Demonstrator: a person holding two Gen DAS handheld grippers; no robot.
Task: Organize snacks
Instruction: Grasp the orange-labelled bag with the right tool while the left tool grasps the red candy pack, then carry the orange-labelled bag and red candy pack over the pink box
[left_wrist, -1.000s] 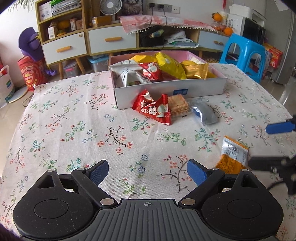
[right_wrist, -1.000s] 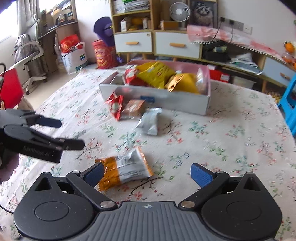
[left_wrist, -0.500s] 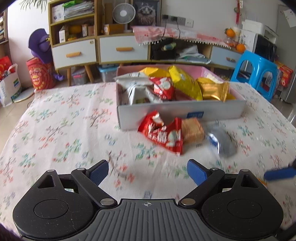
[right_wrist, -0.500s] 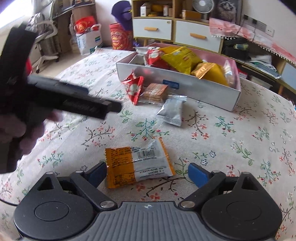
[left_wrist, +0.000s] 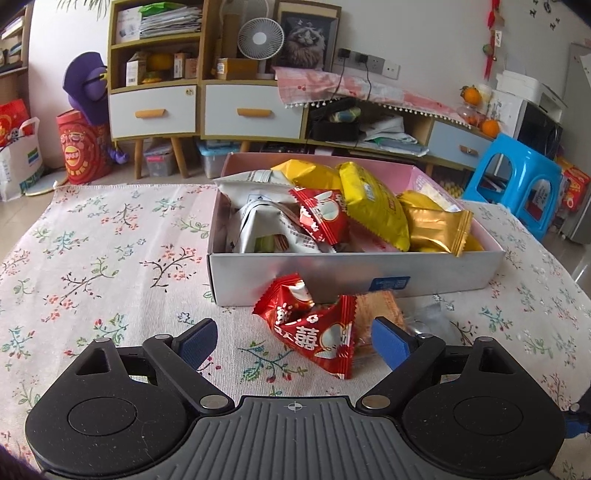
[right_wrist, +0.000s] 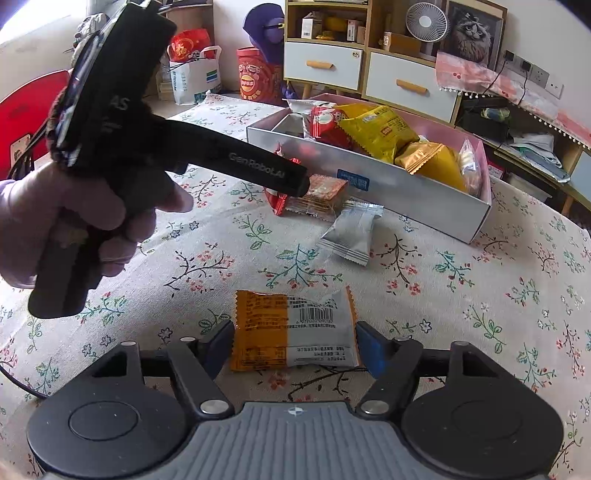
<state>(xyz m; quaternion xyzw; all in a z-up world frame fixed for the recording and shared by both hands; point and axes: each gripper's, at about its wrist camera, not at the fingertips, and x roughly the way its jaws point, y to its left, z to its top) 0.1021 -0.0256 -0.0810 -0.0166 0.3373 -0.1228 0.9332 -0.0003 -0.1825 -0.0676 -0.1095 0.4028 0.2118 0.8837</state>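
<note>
A grey box (left_wrist: 354, 273) holding several snack bags stands on the floral table. In front of it lie a red packet (left_wrist: 314, 332), a cracker packet (left_wrist: 376, 306) and a silver packet (right_wrist: 351, 232). My left gripper (left_wrist: 293, 341) is closing, with the red packet between its fingers, nearer the right one; neither pad touches it. In the right wrist view, a gloved hand (right_wrist: 74, 221) holds that gripper above the table. My right gripper (right_wrist: 293, 349) is closing around a flat orange-and-white packet (right_wrist: 295, 332). Its pads sit at the packet's edges and the packet is not squeezed.
The floral tablecloth (left_wrist: 92, 258) spreads bare to the left of the box. Past the far table edge stand drawer cabinets (left_wrist: 240, 110) and a blue stool (left_wrist: 524, 184). A red chair (right_wrist: 22, 110) is at the left side.
My left gripper moved forward to the red packet by the box and its jaws narrowed slightly. My right jaws narrowed around the orange-and-white packet.
</note>
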